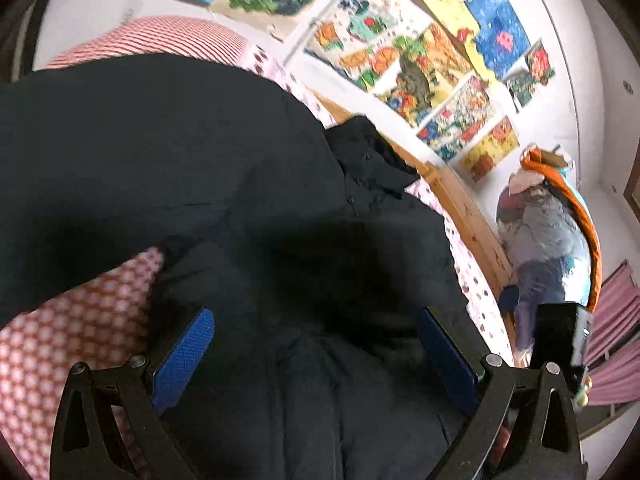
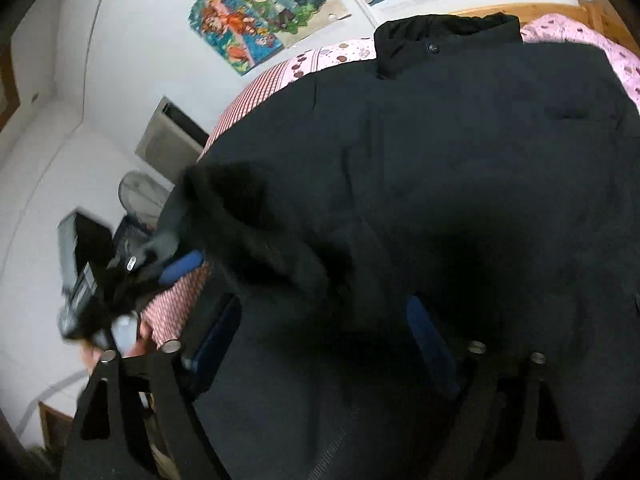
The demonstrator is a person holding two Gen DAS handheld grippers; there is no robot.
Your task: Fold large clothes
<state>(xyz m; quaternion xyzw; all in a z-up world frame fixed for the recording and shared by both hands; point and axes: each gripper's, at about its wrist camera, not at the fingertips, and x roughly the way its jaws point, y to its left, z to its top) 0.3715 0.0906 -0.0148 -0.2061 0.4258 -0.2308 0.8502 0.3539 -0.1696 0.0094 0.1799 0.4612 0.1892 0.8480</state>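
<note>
A large black jacket (image 1: 248, 184) lies spread over a bed with pink patterned bedding (image 1: 76, 328). In the left wrist view my left gripper (image 1: 316, 344) is open, its blue pads (image 1: 184, 356) wide apart above the jacket's lower part, holding nothing. In the right wrist view the jacket (image 2: 460, 152) fills the frame, collar (image 2: 444, 40) at the far end. My right gripper (image 2: 324, 340) is open, its pads (image 2: 430, 344) spread over the dark cloth. The left gripper (image 2: 176, 268) shows there at the left, by a raised fold of the jacket (image 2: 256, 216).
A wooden bed frame (image 1: 460, 200) runs along a white wall with colourful drawings (image 1: 420, 68). A heap of clothes and bags (image 1: 552, 232) sits past the bed's end. A fan and boxes (image 2: 136, 196) stand on the floor at the left.
</note>
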